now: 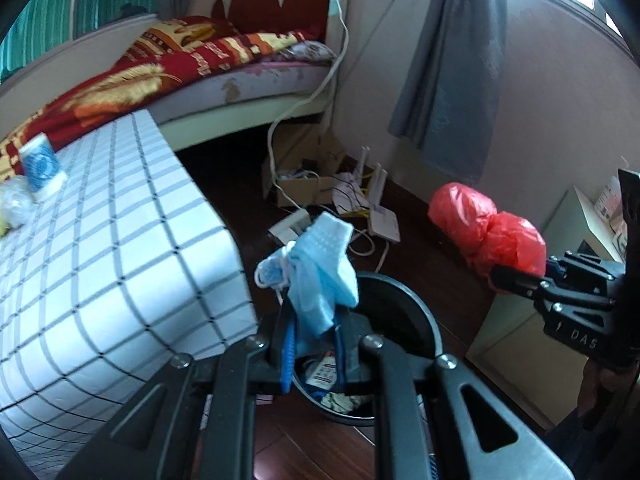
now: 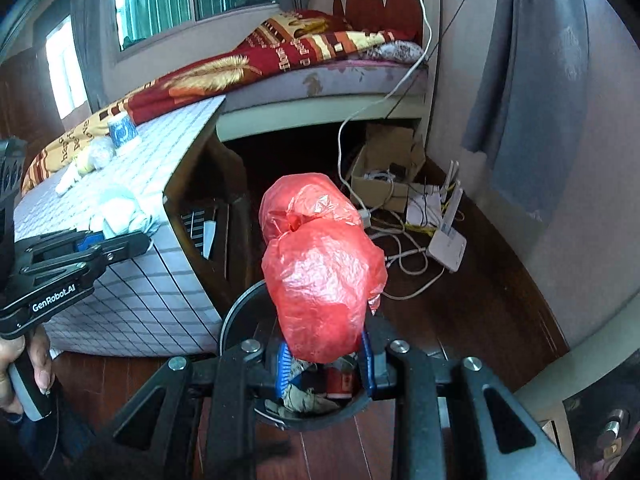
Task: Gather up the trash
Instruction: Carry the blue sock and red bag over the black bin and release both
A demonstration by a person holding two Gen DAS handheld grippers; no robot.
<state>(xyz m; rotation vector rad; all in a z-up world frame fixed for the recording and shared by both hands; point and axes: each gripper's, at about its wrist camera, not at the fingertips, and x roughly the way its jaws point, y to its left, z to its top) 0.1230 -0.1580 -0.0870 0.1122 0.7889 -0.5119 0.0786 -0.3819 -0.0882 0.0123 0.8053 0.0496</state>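
Both tongs clamped: blue mask, red bag (over bin).

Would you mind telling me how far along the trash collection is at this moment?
Done: the black bin on the floor already holds some rubbish. In hand: the left claw grips a blue face mask and the right claw a red plastic bag, both above the bin, not yet dropped. Left: crumpled scraps and a cup remain on the checked table.
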